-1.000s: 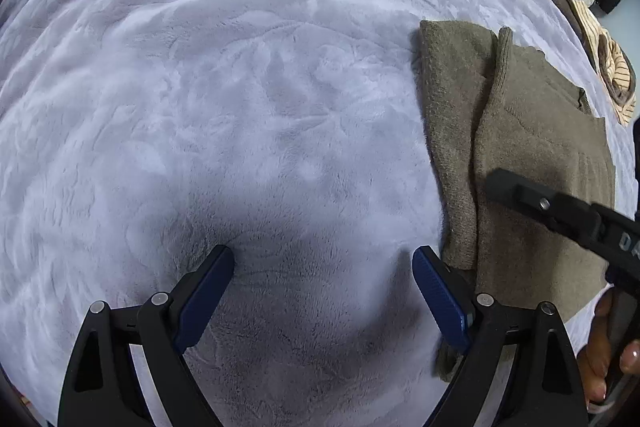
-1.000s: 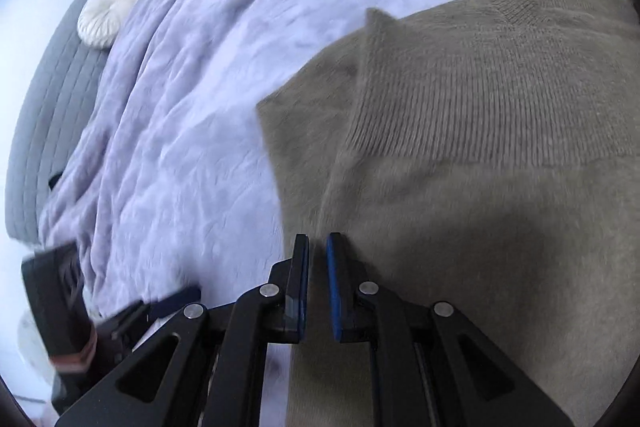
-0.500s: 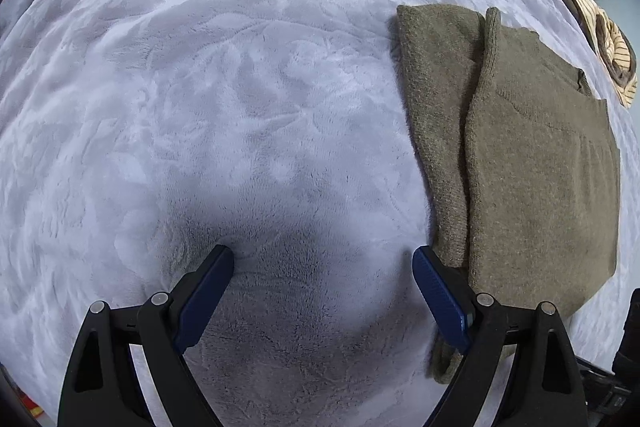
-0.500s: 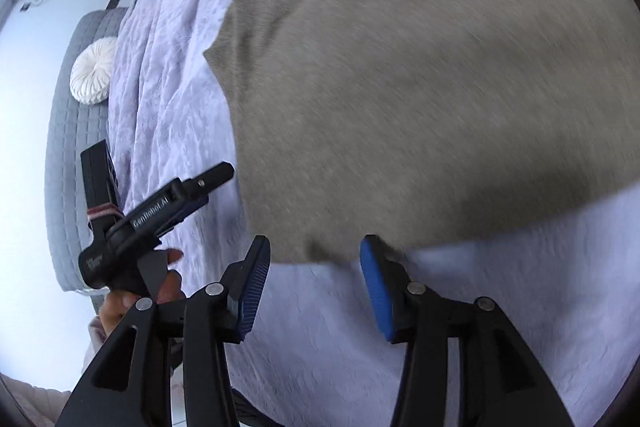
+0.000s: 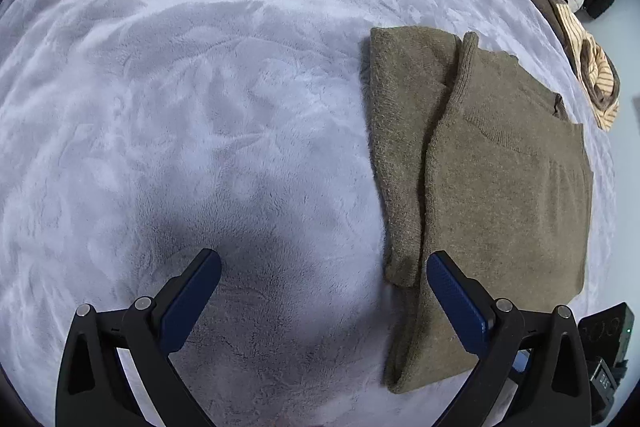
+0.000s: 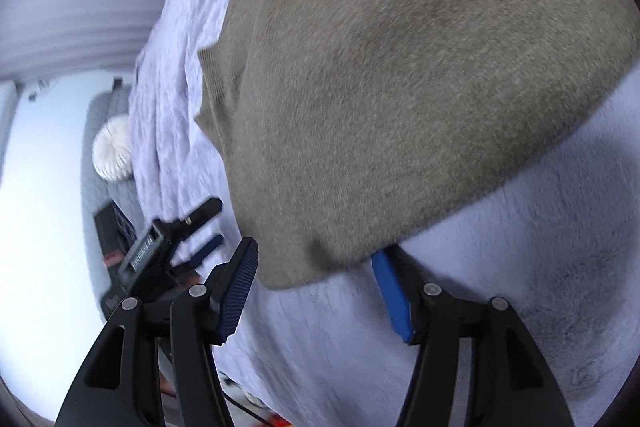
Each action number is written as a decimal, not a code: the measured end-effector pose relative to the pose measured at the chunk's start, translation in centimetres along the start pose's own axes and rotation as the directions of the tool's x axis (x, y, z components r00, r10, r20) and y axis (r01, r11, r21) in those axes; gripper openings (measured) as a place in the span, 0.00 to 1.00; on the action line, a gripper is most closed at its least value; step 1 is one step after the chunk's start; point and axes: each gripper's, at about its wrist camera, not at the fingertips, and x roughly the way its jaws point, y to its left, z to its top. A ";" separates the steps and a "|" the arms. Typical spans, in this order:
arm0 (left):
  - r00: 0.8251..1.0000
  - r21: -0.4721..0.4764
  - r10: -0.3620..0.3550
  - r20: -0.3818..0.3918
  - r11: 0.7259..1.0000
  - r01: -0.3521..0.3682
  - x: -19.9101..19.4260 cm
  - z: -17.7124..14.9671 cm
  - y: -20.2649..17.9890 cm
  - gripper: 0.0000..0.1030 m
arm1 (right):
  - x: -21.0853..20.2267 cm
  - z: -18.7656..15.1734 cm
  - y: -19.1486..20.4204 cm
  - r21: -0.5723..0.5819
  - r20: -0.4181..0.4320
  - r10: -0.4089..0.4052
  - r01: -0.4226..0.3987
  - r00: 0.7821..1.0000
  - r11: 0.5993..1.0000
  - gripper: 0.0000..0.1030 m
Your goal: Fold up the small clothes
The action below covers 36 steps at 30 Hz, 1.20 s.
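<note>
Lying folded on the lilac blanket [image 5: 200,107] of the bed, the olive sweater [image 5: 500,187] is the landmark. Left of the sweater, the left hand-held gripper [image 5: 320,291] has just been spreading, nothing between its fingers. At the sweater's near corner, the right hand-held gripper [image 6: 316,279] has just been opening; its fingers flank that corner without pressing.

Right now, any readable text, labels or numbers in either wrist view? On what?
None reads cleanly.
Grey label plate on the left claw: white lettering, blurred, unreadable.
Black boxy plastic device, lower right of the left wrist view: pale marks, too small and cut off.
</note>
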 end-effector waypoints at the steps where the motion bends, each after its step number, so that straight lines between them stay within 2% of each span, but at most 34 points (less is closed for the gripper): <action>1: 1.000 -0.015 -0.020 -0.012 1.000 0.020 0.2 0.0 -0.1 1.00 | 0.1 0.1 -0.2 0.023 0.010 0.020 -0.021 1.000 1.000 0.61; 4: 0.989 -0.056 -0.137 -0.056 0.989 0.134 0.9 0.4 0.2 1.00 | 0.8 0.5 -1.0 0.084 0.032 0.074 -0.077 0.997 0.993 0.61; 7: 0.961 -0.100 -0.263 -0.083 0.962 0.254 1.6 1.0 -0.1 1.00 | 1.6 1.1 -1.6 0.143 0.031 0.129 -0.132 0.991 0.981 0.61; 8: 0.950 -0.110 -0.299 -0.088 0.951 0.289 1.9 1.2 -0.5 1.00 | 1.6 1.4 -1.6 0.152 0.024 0.147 -0.149 0.989 0.977 0.49; 9: 0.936 -0.118 -0.338 -0.094 0.938 0.327 2.2 1.3 -0.7 1.00 | 1.6 1.7 -1.6 0.153 0.015 0.165 -0.165 0.986 0.974 0.19; 10: 0.919 -0.126 -0.380 -0.103 0.922 0.367 2.4 1.6 -1.0 1.00 | 1.5 2.1 -1.4 0.144 0.011 0.175 -0.174 0.985 0.974 0.09; 12: 0.885 -0.150 -0.449 -0.122 0.890 0.431 3.2 2.1 -1.7 1.00 | 0.6 2.8 -0.2 0.109 0.021 0.231 -0.232 0.973 0.967 0.08; 14: 0.840 -0.166 -0.524 -0.142 0.849 0.502 3.9 2.6 -2.7 1.00 | -0.6 3.3 1.6 0.052 0.022 0.269 -0.270 0.963 0.962 0.08; 16: 0.809 -0.168 -0.567 -0.156 0.822 0.544 4.5 3.0 -4.3 1.00 | -1.5 3.6 2.9 -0.003 0.015 0.282 -0.282 0.959 0.959 0.08; 19: 0.794 -0.127 -0.587 -0.159 0.809 0.574 4.6 3.7 -7.3 1.00 | -2.2 3.8 4.1 -0.054 -0.006 0.284 -0.284 0.959 0.957 0.08; 20: 0.795 -0.107 -0.586 -0.156 0.810 0.576 4.2 3.8 -8.1 0.99 | -2.0 3.9 4.2 -0.060 -0.014 0.279 -0.279 0.960 0.958 0.08; 21: 0.811 -0.081 -0.565 -0.150 0.825 0.559 4.2 4.0 -9.2 0.98 | -1.8 3.8 4.1 -0.069 -0.024 0.267 -0.268 0.963 0.961 0.08; 23: 0.865 -0.003 -0.483 -0.137 0.873 0.487 4.0 4.2 -11.1 0.80 | -1.2 3.5 4.0 -0.078 -0.050 0.225 -0.229 0.973 0.970 0.08; 24: 0.886 0.028 -0.441 -0.144 0.893 0.450 4.2 4.2 -11.7 0.62 | -1.1 3.5 3.6 -0.078 -0.072 0.199 -0.204 0.977 0.976 0.08; 25: 0.904 0.048 -0.398 -0.155 0.911 0.409 4.5 4.1 -12.1 0.52 | -1.0 3.3 3.3 -0.085 -0.099 0.166 -0.174 0.981 0.981 0.08; 26: 0.919 0.059 -0.361 -0.159 0.926 0.374 4.9 4.0 -12.4 0.51 | -0.7 3.1 3.1 -0.103 -0.135 0.116 -0.130 0.984 0.986 0.11; 29: 0.940 0.085 -0.311 -0.145 0.942 0.324 5.4 3.5 -12.7 0.51 | -0.7 2.6 3.5 -0.223 -0.218 -0.086 0.036 0.972 0.974 0.13; 31: 0.949 0.085 -0.285 -0.132 0.951 0.297 5.4 3.4 -13.1 0.51 | -2.0 2.6 4.1 -0.310 -0.218 -0.155 0.082 0.963 0.947 0.13; 33: 0.955 0.075 -0.269 -0.128 0.957 0.280 5.6 3.5 -13.5 0.51 | -4.0 3.5 4.6 -0.370 -0.178 -0.188 0.111 0.966 0.922 0.13; 36: 0.965 0.075 -0.236 -0.118 0.966 0.246 5.5 3.3 -13.5 0.51 | -6.6 6.4 5.0 -0.392 -0.062 -0.206 0.166 0.977 0.905 0.13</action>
